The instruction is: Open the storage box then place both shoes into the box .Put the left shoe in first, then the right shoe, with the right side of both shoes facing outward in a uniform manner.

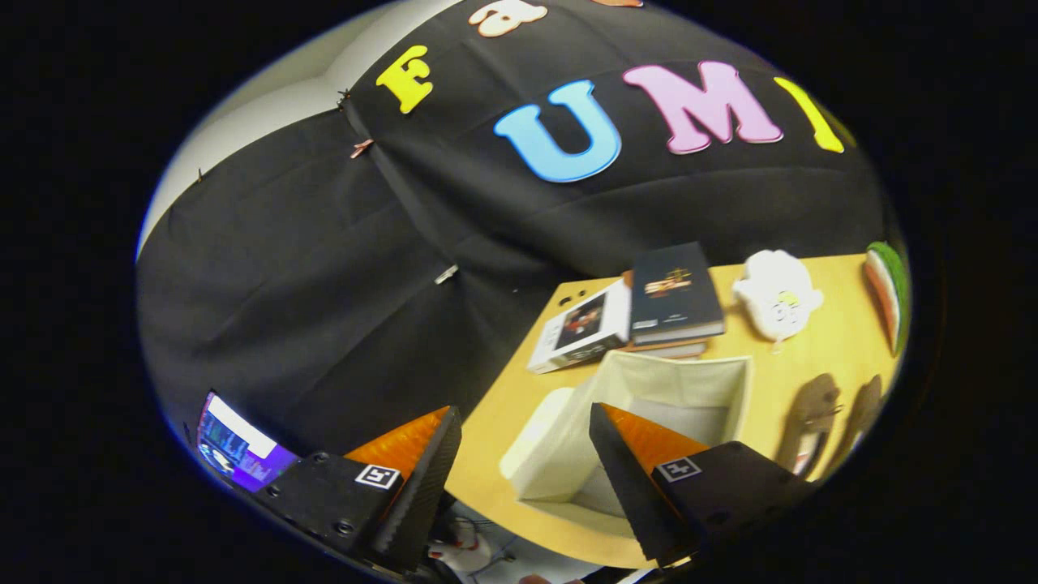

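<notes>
On the pale wooden worktop [819,341] at lower right of the frame, the cream fabric storage box [649,405] sits open and looks light and floppy, the brown shoes [811,422] beside it best pinched at the stiff heel collar, while the hand-held gripper [527,438] hangs spread wide and empty.

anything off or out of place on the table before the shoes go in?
Nothing stands out. The storage box sits open and looks empty on the table, both shoes lie beside it, and the books are stacked beyond. The gripper is open, holding nothing.
</notes>
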`<state>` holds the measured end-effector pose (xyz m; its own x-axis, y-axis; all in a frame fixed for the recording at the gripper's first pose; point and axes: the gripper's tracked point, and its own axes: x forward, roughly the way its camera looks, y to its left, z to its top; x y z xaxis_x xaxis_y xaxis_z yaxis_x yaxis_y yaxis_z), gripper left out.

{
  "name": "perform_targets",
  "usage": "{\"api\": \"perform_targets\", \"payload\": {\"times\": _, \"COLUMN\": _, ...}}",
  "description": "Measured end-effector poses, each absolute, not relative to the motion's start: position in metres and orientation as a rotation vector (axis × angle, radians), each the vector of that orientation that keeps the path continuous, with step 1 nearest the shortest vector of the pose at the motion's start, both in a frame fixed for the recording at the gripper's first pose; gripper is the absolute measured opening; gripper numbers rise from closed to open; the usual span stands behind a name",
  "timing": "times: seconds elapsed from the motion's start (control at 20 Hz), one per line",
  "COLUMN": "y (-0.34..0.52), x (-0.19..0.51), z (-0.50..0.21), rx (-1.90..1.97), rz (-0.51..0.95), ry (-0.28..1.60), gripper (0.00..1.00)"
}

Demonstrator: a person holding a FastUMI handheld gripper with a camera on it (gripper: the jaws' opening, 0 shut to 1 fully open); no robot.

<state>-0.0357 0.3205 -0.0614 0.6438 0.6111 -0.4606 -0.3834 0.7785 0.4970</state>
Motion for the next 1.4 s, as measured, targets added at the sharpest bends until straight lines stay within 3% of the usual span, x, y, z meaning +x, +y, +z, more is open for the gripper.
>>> {"api": "perform_targets", "payload": {"times": 0.25, "y": 0.211, "x": -0.031, "z": -0.115, "rx": 0.234, "rz": 0.387, "ry": 0.693, "gripper": 0.98}}
{"api": "perform_targets", "payload": {"times": 0.6, "y": 0.079, "x": -0.035, "z": -0.222, "rx": 0.002, "rz": 0.212, "ry": 0.895, "gripper": 0.99}}
{"api": "perform_targets", "payload": {"times": 1.3, "y": 0.043, "x": 0.004, "z": -0.346, "rx": 0.043, "rz": 0.219, "ry": 1.102, "gripper": 0.98}}
{"api": "perform_targets", "payload": {"times": 1.4, "y": 0.045, "x": 0.009, "z": -0.355, "rx": 0.057, "rz": 0.211, "ry": 1.110, "gripper": 0.87}}
